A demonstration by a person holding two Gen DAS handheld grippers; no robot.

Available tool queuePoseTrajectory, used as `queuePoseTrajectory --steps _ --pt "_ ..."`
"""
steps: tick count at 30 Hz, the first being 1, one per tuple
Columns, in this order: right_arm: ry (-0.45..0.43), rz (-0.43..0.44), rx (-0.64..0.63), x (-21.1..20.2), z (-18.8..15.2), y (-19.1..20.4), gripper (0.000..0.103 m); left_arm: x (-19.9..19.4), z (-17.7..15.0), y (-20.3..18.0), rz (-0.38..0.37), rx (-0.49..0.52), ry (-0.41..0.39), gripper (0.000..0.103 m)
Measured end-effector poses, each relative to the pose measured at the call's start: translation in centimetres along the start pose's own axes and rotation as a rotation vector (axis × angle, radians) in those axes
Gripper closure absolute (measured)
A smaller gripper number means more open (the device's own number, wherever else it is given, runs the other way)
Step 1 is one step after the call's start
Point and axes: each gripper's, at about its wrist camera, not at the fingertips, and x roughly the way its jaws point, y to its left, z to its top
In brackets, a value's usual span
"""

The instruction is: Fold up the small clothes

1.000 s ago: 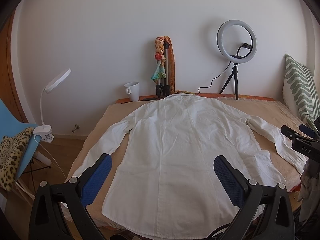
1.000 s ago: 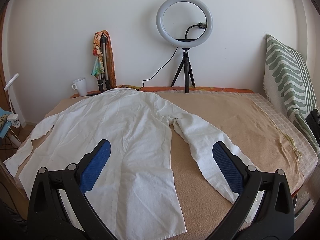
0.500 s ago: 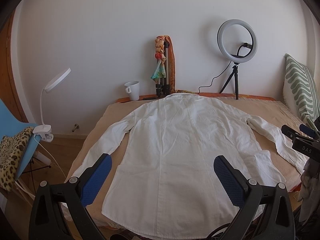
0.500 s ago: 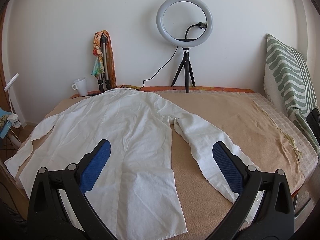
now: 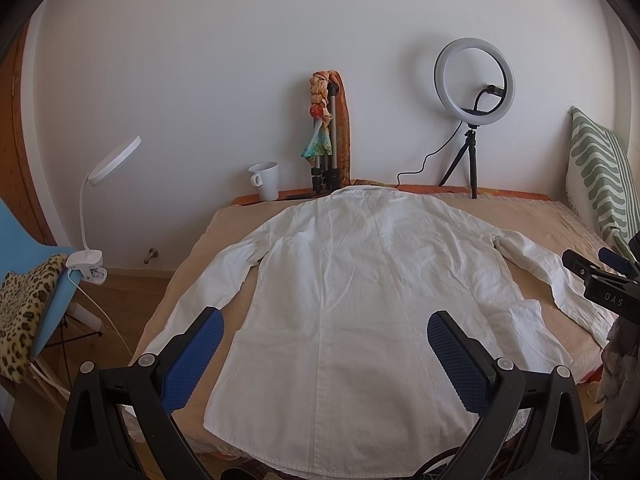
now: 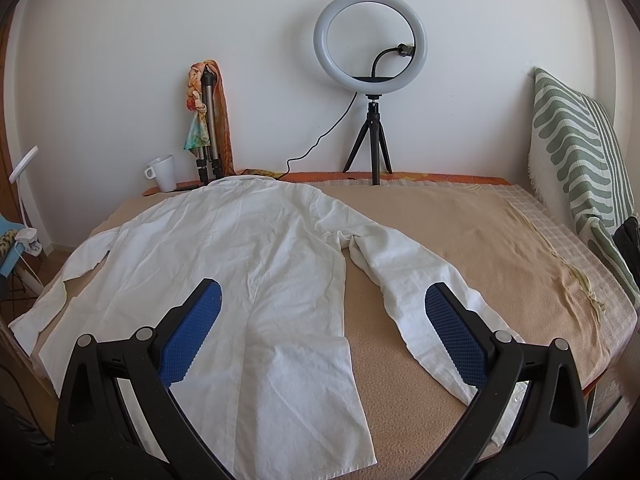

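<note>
Left wrist view: both grippers' fingers [image 5: 200, 354] gape empty — the white shirt [image 5: 352, 304] lies lengthwise up-frame, right sleeve [image 6: 408, 304] between the right gripper [image 6: 324, 334] tips.

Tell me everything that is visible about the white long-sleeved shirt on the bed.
The white long-sleeved shirt looks like thin, wrinkled woven cloth. It lies flat and unfolded, apparently back side up, on the beige bed cover, collar toward the wall, hem toward the cameras. Both sleeves spread out and angle down toward the near edge. A centre seam or crease runs down the back. The left gripper and right gripper are both open, holding nothing.
</note>
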Motion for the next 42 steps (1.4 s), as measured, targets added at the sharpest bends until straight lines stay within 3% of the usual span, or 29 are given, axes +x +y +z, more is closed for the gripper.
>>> queuePoseTrajectory --steps 13,18,23,28,31,42 --pt "0.001 0.004 -0.001 0.1 0.1 0.2 0.000 0.8 -0.6 0.7 -0.017 0.000 0.027 0.001" --pt "0.001 0.021 0.001 0.1 0.5 1.0 0.000 1.8 -1.0 2.9 -0.024 -0.043 0.078 0.011" --pt "0.024 0.075 -0.011 0.2 1.4 1.8 0.000 3.6 -1.6 6.2 -0.051 -0.126 0.139 0.030" --pt "0.024 0.139 -0.065 0.1 3.1 3.0 0.000 5.9 -1.4 9.9 -0.046 -0.171 0.209 0.032" --pt "0.046 0.198 -0.073 0.9 4.2 3.9 0.000 7.3 -1.1 12.7 -0.002 -0.203 0.236 0.042" --pt "0.101 0.353 -0.131 5.2 6.5 8.7 0.000 14.9 0.7 22.4 0.043 -0.317 0.317 0.054"
